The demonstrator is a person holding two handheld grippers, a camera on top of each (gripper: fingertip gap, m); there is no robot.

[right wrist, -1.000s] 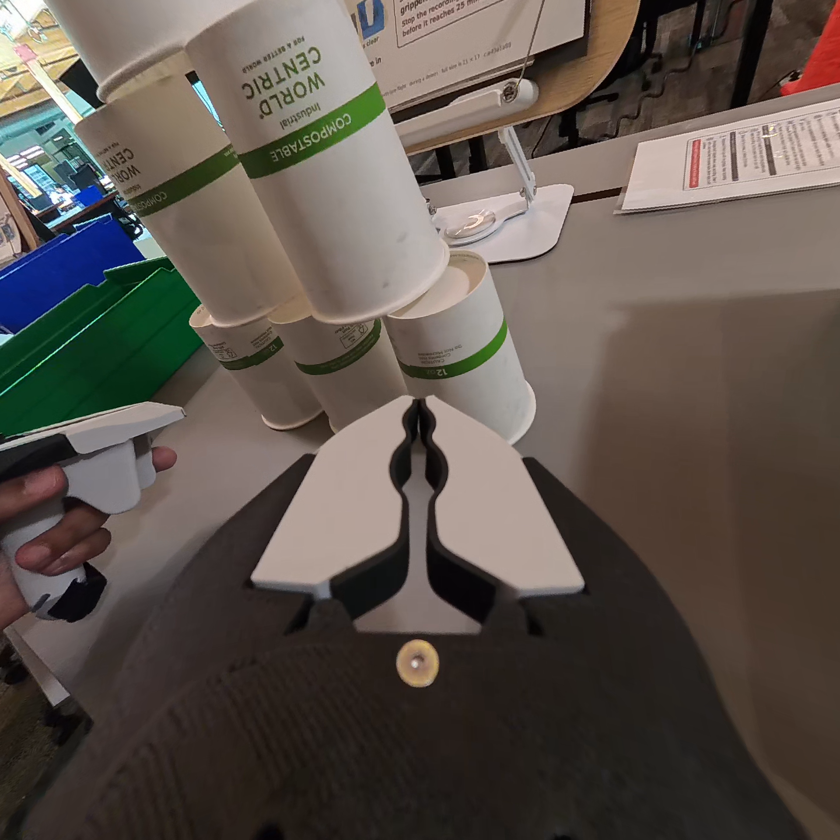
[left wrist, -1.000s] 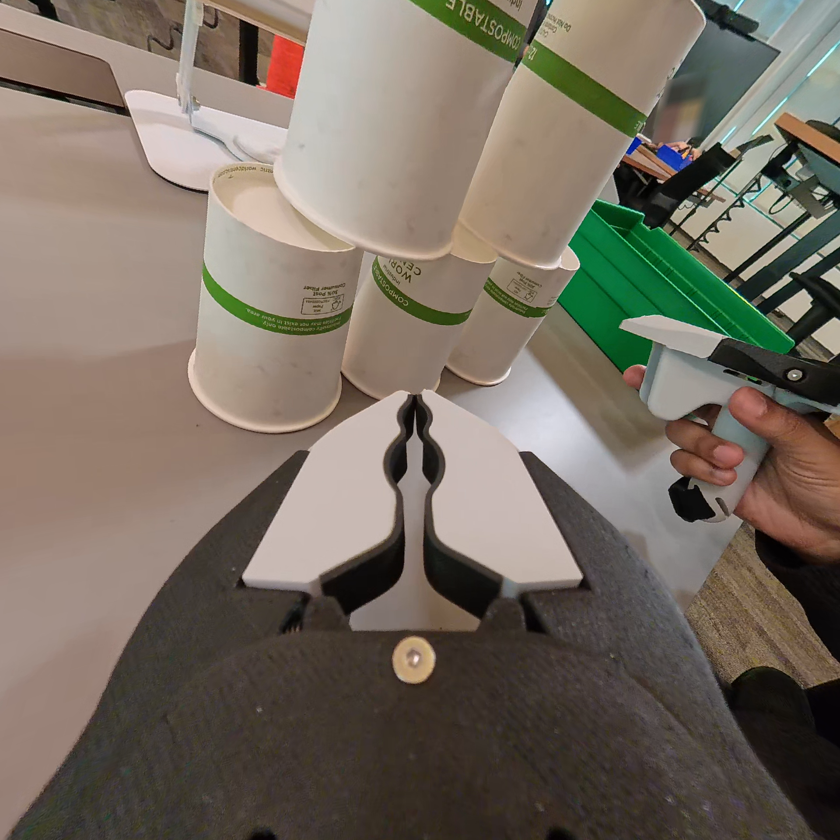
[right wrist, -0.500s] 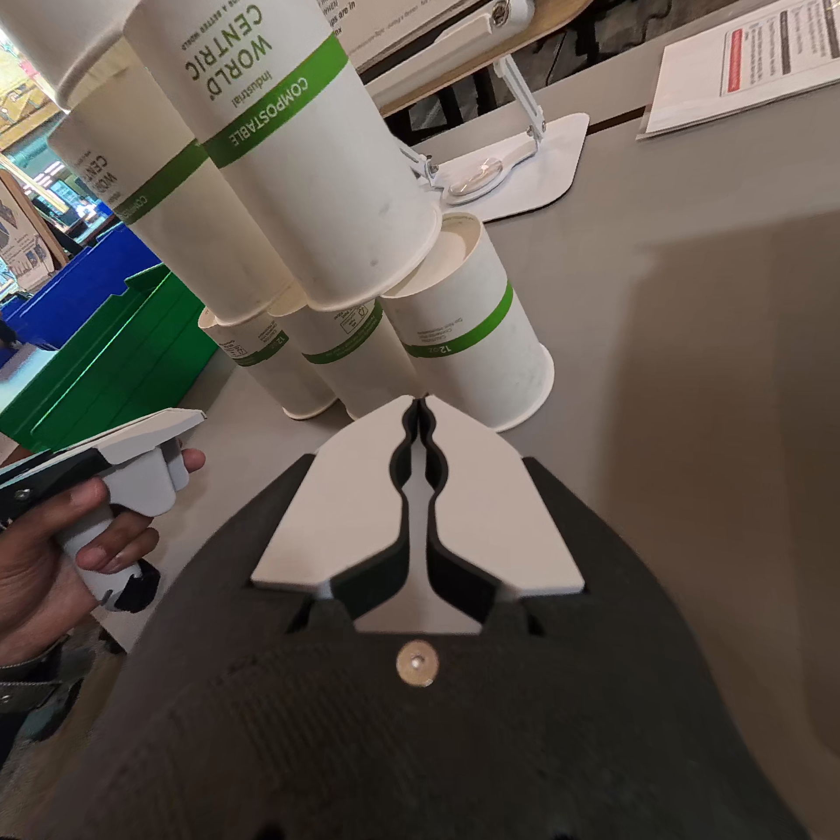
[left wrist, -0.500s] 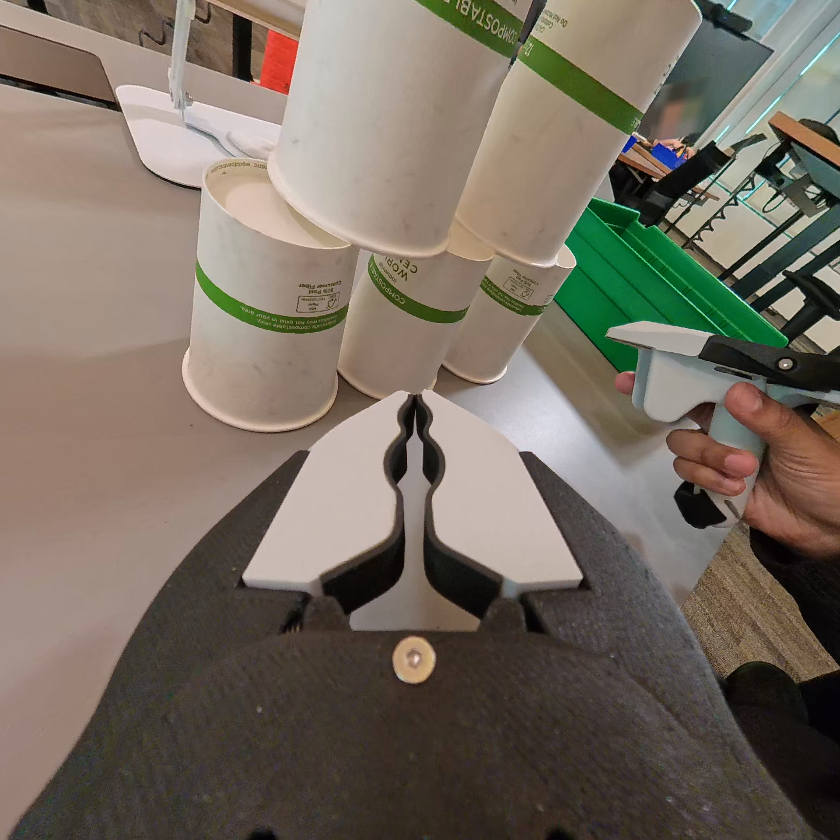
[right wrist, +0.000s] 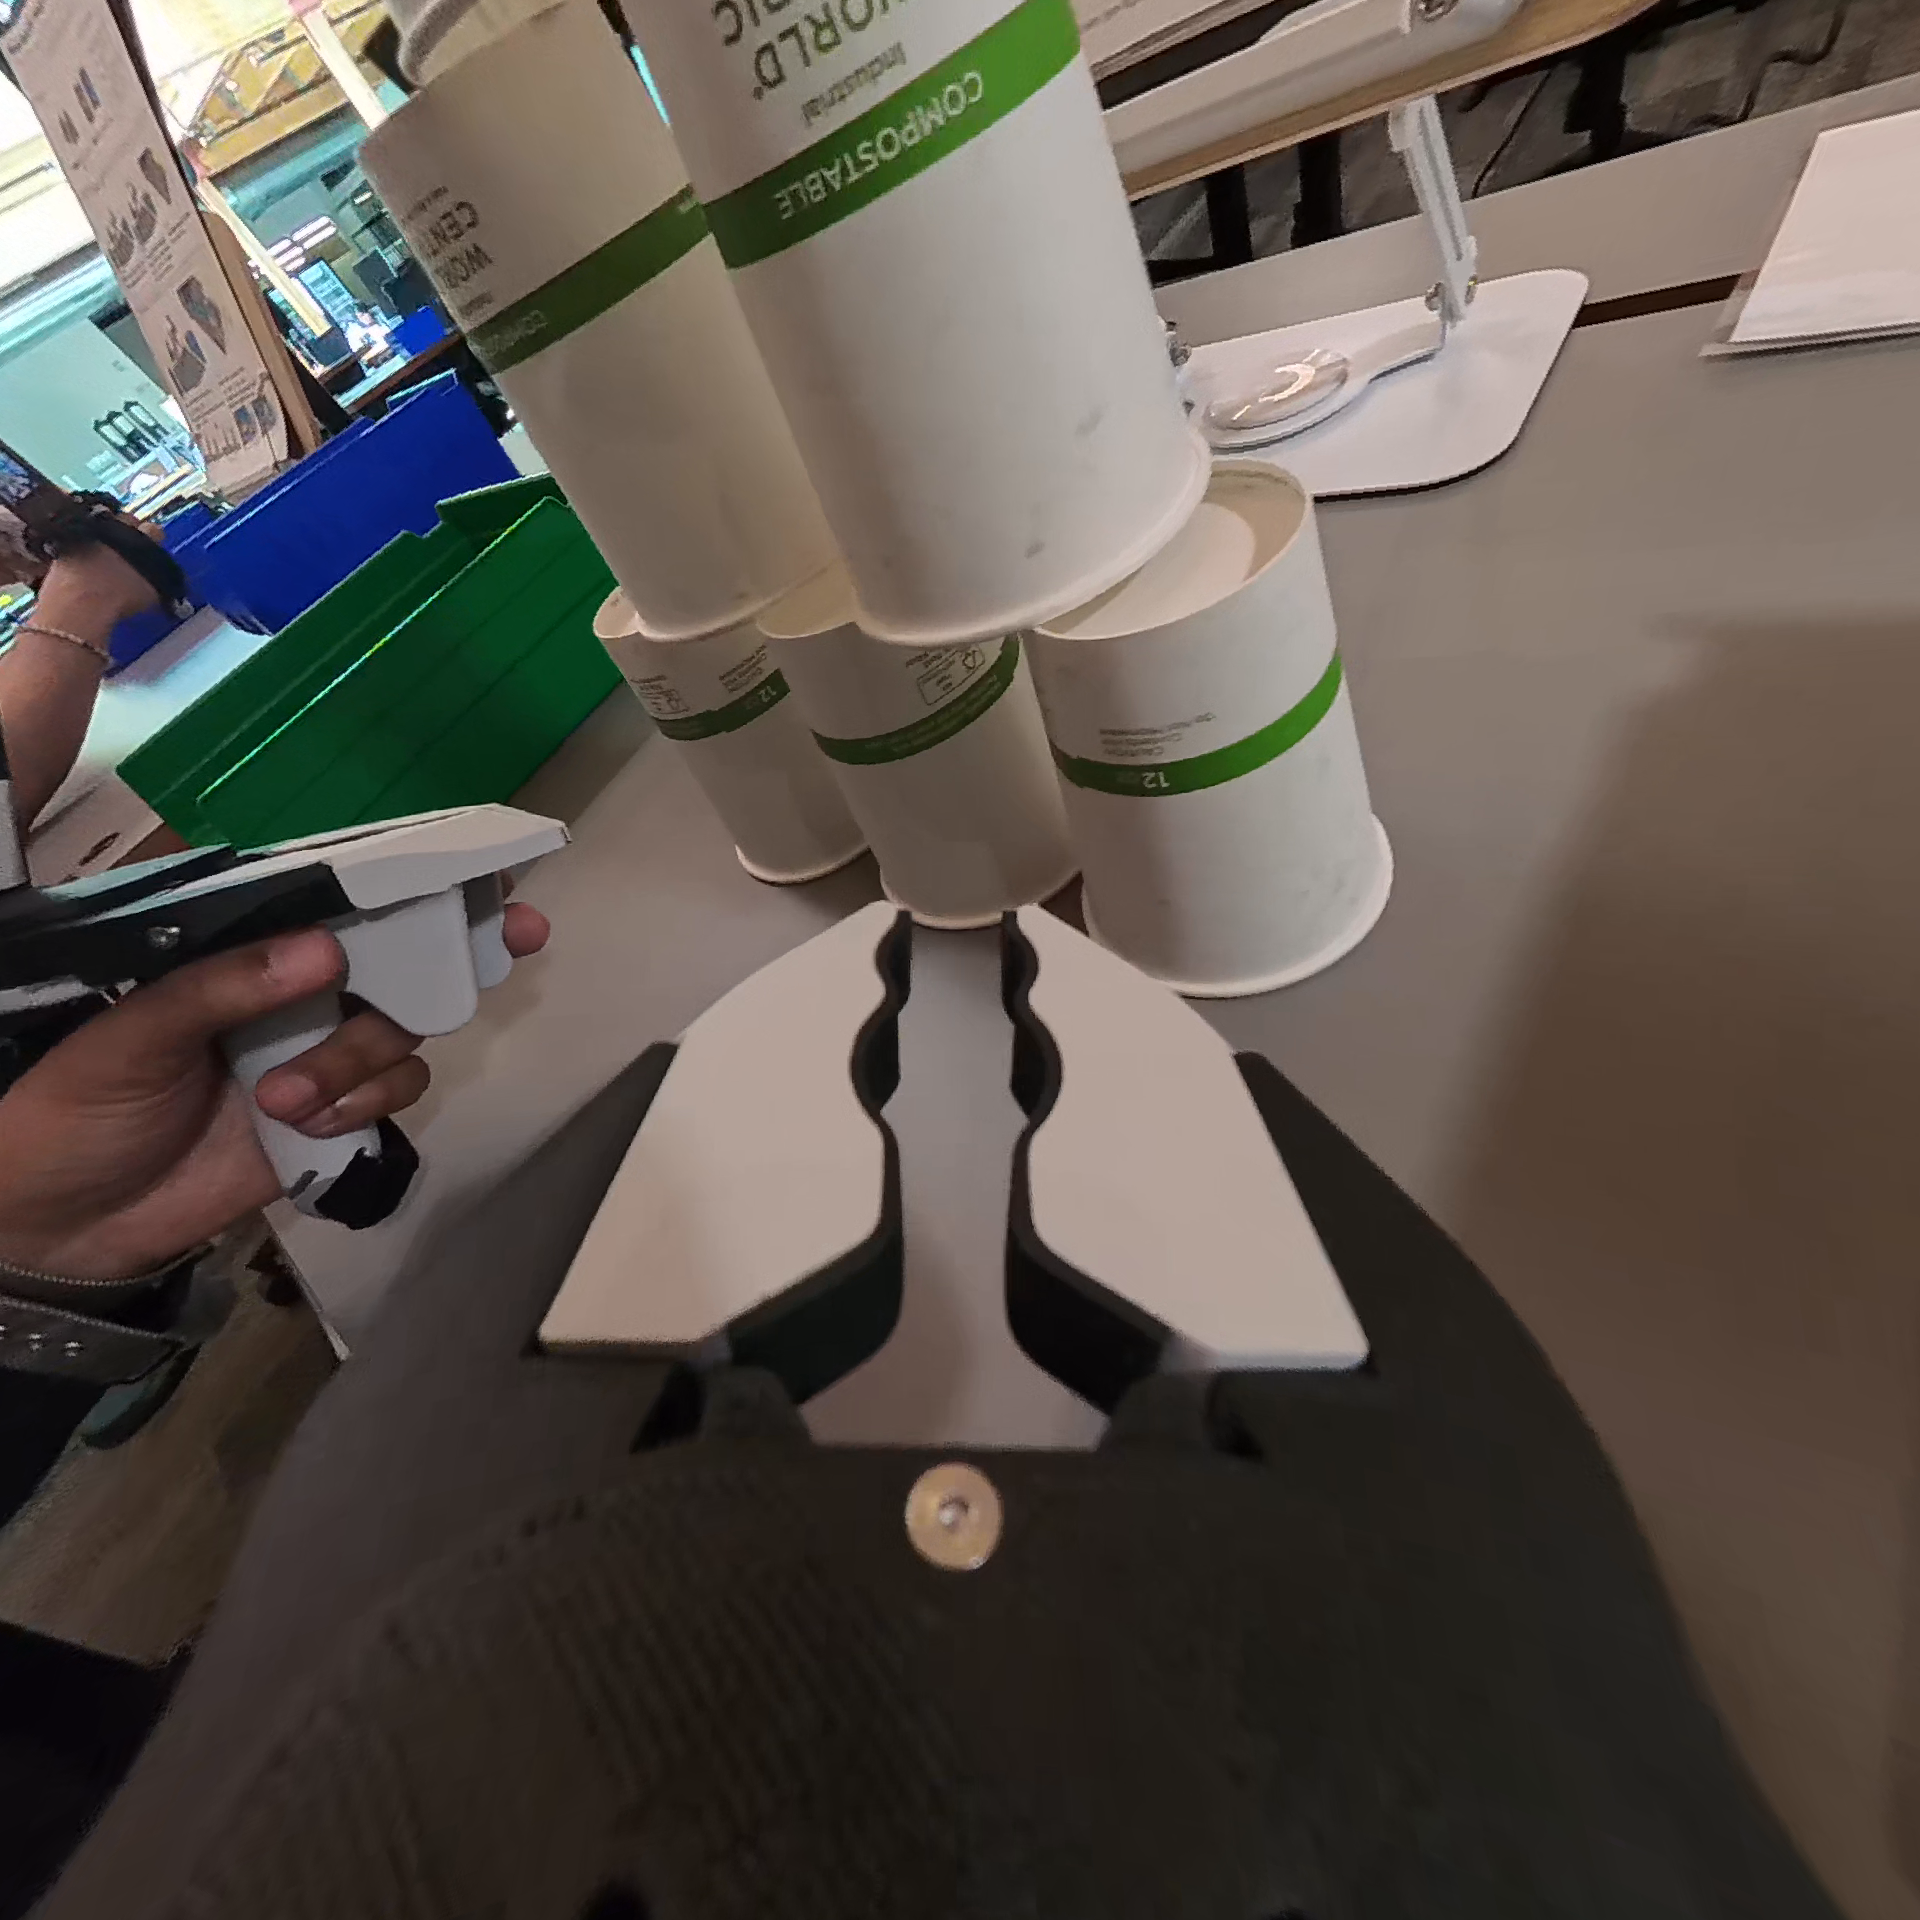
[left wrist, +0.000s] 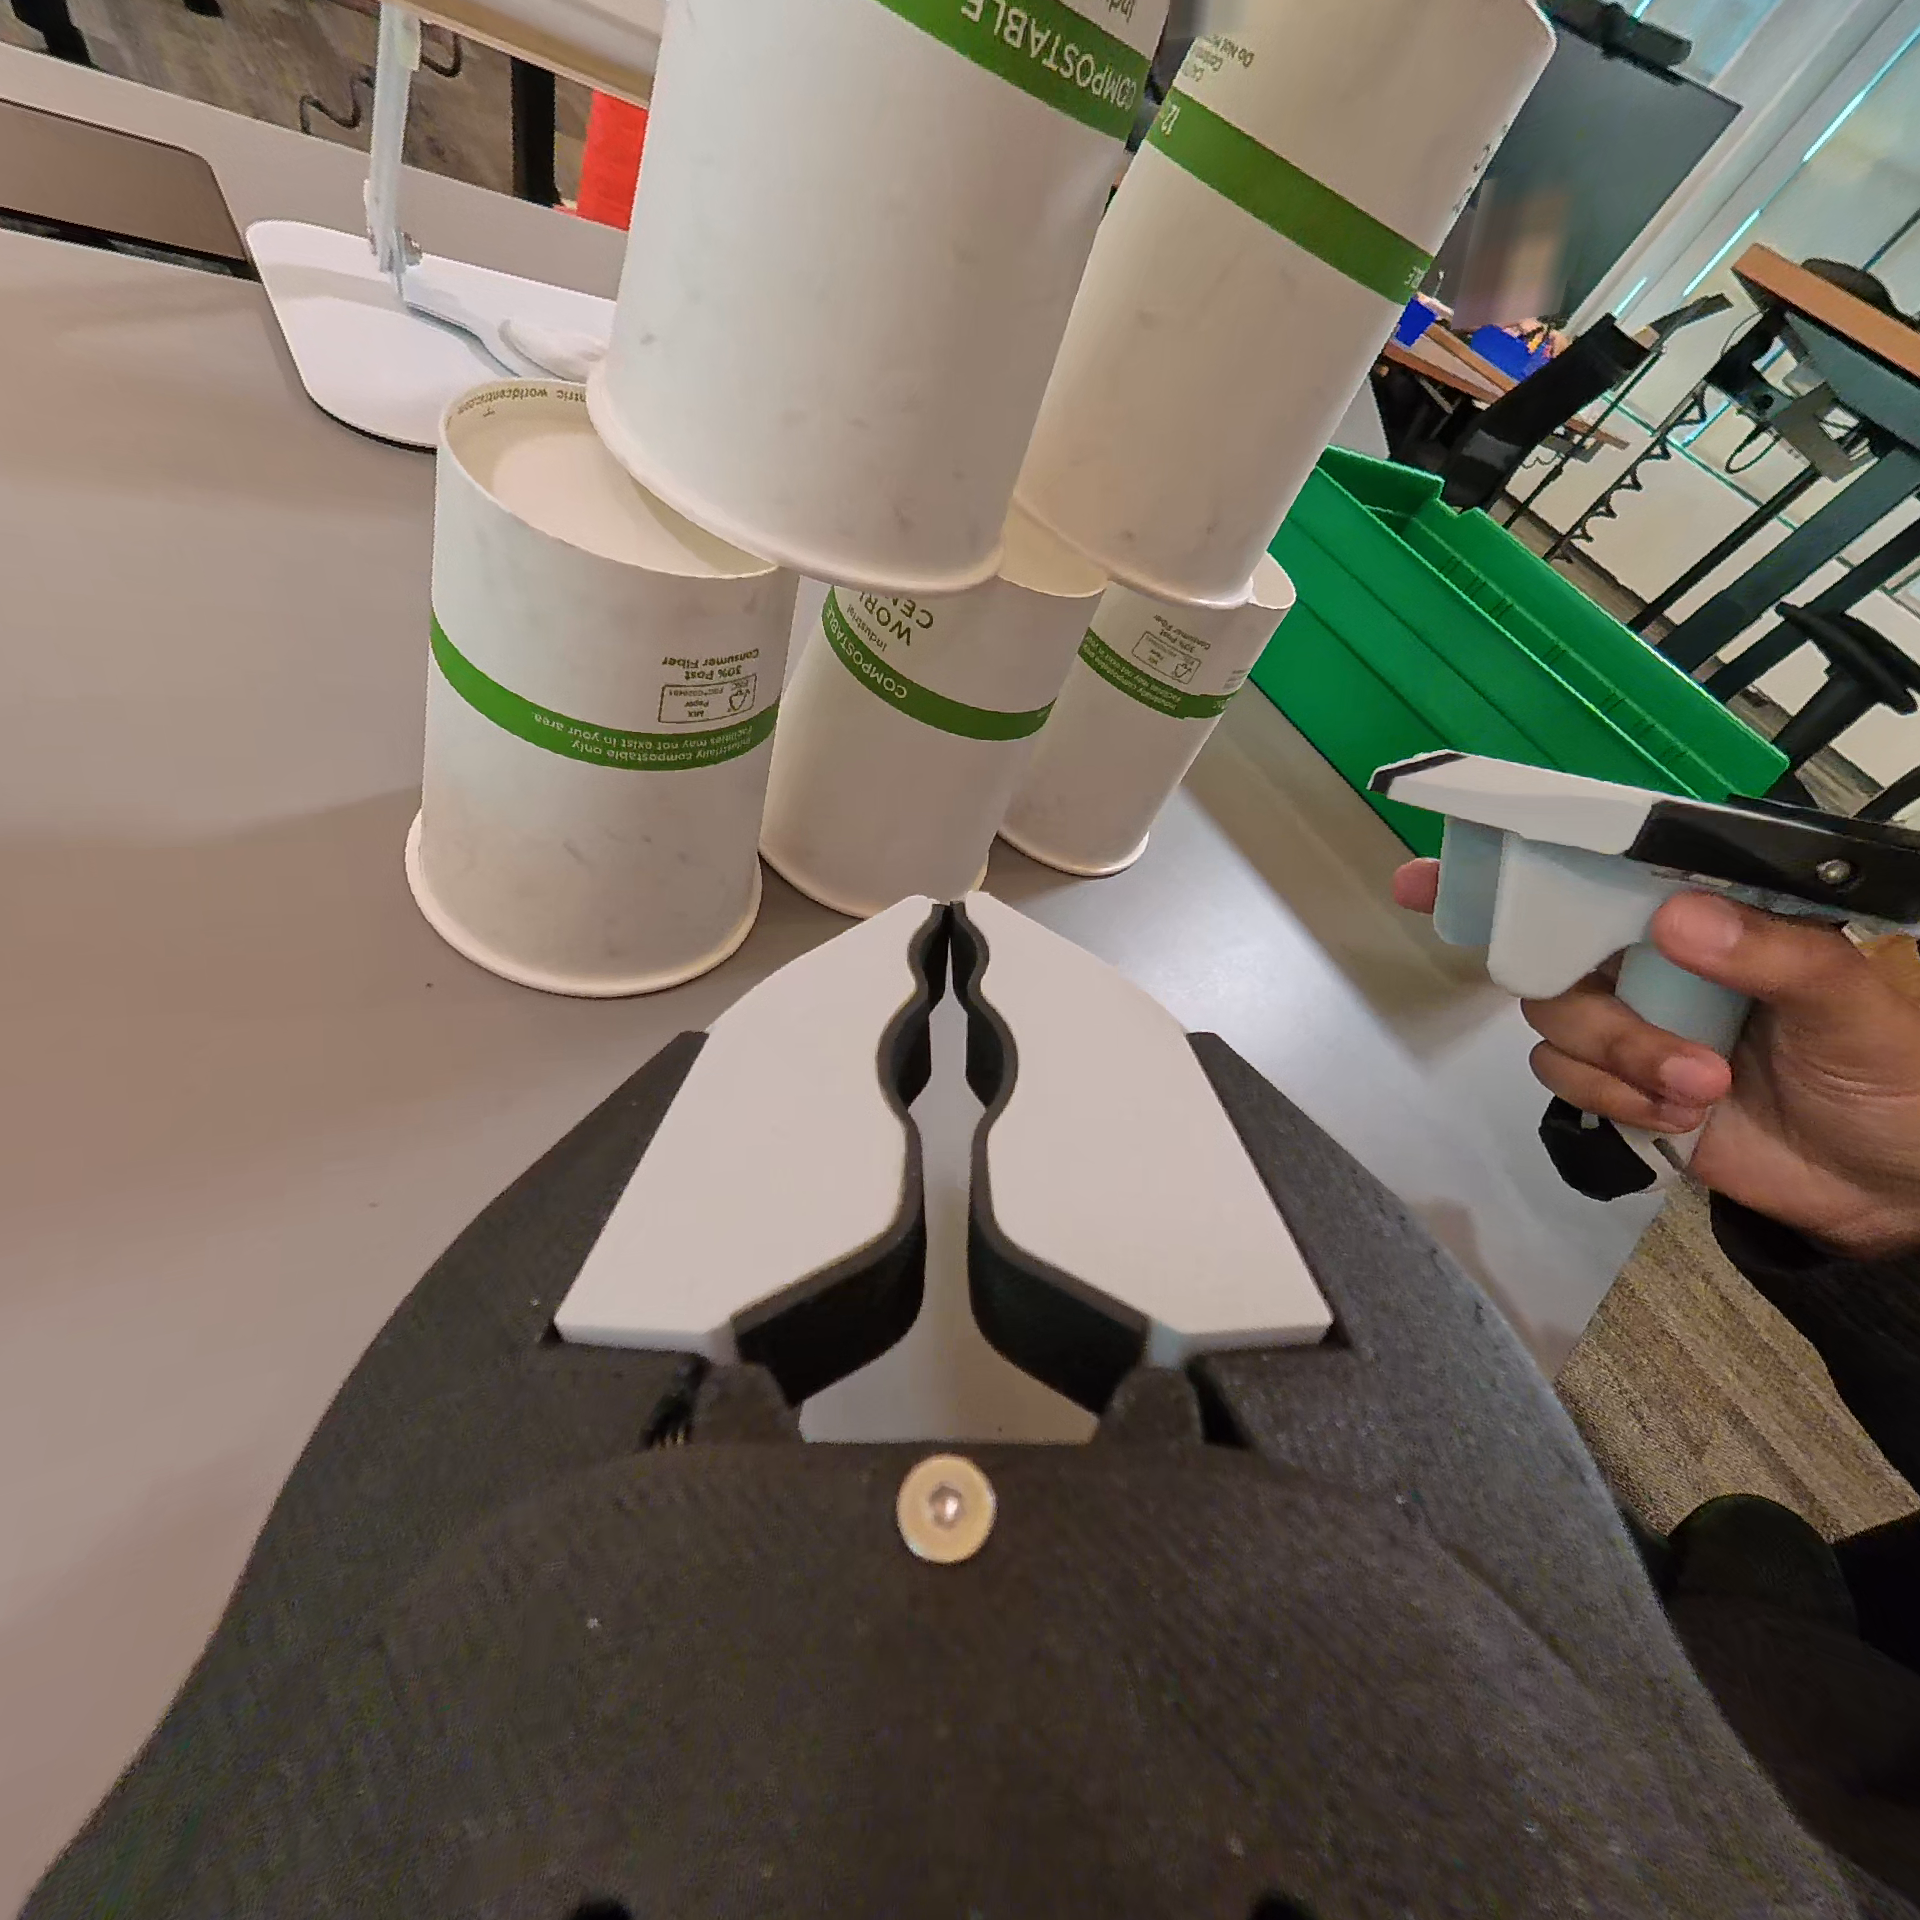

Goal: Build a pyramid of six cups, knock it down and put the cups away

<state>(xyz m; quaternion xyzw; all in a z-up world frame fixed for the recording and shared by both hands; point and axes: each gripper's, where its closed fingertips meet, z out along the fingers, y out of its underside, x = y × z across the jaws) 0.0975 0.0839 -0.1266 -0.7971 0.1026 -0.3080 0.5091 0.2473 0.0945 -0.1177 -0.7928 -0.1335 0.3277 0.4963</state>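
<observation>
White paper cups with green bands stand upside down in a stacked pyramid on the grey table (left wrist: 208, 935). Three cups form the bottom row (left wrist: 592, 727), and two more (left wrist: 862, 291) rest on them; the top runs out of frame. My left gripper (left wrist: 951, 914) is shut and empty, its tips just short of the middle bottom cup (left wrist: 914, 748). My right gripper (right wrist: 956, 930) is slightly open and empty, its tips close to the middle bottom cup (right wrist: 945, 790). Each gripper, held in a hand, shows in the other's view: the right (left wrist: 1397, 779) and the left (right wrist: 556, 831).
A green bin (left wrist: 1507, 644) sits past the table's edge beside the cups, also in the right wrist view (right wrist: 395, 665), with a blue bin (right wrist: 343, 499) behind it. A white stand base (right wrist: 1455, 384) and a paper sheet (right wrist: 1829, 249) lie behind the cups. A person's arm (right wrist: 52, 592) is at far left.
My right gripper has opened from shut to a narrow gap and swung so the cups sit more centred and nearer. My left gripper stays shut and has barely moved.
</observation>
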